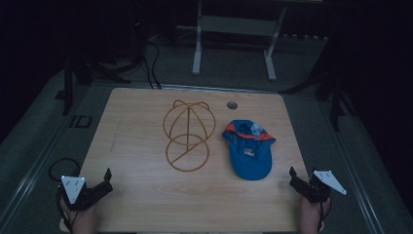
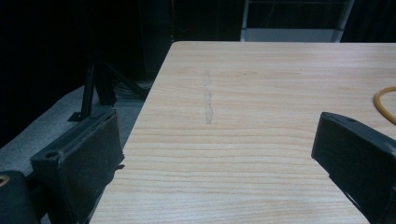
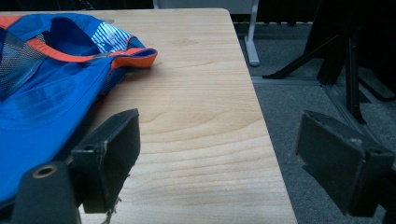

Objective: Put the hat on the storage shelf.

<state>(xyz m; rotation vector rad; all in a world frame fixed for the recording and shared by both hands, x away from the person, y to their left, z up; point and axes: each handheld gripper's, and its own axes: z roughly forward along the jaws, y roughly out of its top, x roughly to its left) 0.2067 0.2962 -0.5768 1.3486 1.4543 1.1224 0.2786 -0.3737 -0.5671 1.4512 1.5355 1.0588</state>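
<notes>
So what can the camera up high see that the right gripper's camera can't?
The high view alone takes in the gold wire stand, the small round hole in the table top, the left gripper and both forearms. The right gripper view alone gives a close look at the cap's mesh lining and striped inner patch. Both show the blue cap with orange trim, the wooden table, and the right gripper, jaws open and empty.
</notes>
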